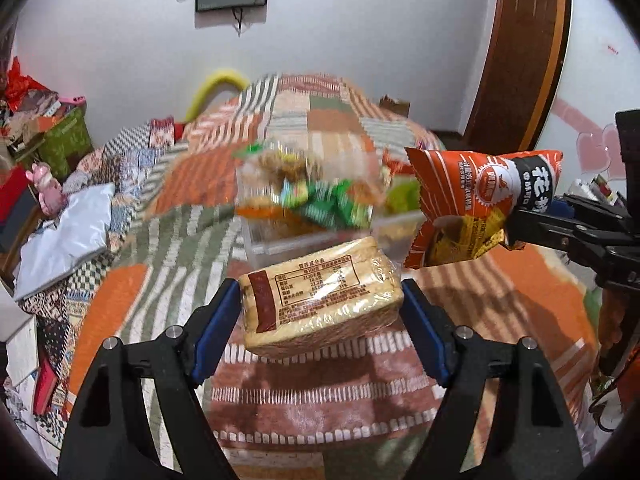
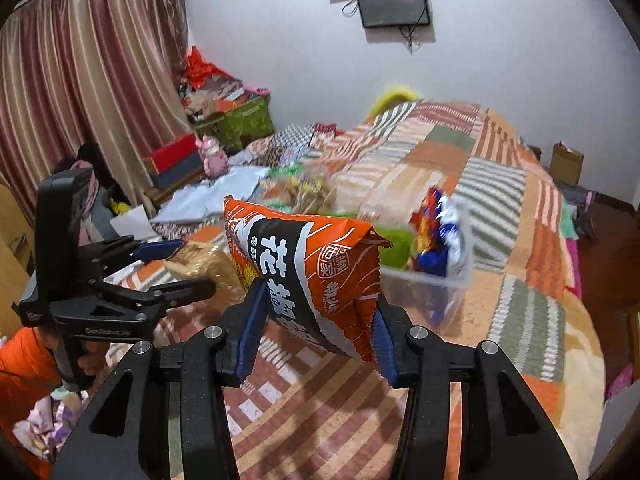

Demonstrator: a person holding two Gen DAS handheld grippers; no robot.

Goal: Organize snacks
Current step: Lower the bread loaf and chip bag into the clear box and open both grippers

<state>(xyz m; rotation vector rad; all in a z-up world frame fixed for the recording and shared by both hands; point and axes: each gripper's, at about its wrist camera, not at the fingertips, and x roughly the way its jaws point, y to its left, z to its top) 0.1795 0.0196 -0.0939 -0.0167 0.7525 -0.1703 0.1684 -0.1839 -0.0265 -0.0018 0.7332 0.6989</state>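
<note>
Orange snack bag (image 2: 308, 276) is clamped in the right tool (image 2: 316, 332), held above the patchwork bed (image 2: 520, 208); the left tool (image 1: 320, 308) grips a tan biscuit pack (image 1: 320, 296), near a clear bin (image 2: 432, 284) of snacks

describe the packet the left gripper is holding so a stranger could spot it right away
Above the patchwork bedspread, in front of the clear snack tub, the left hand-held gripper clamps a tan rectangular packet. Unlike the puffy orange bag beside it, it is flat-sided, clear-wrapped, with a printed nutrition table and a brown band.
</note>
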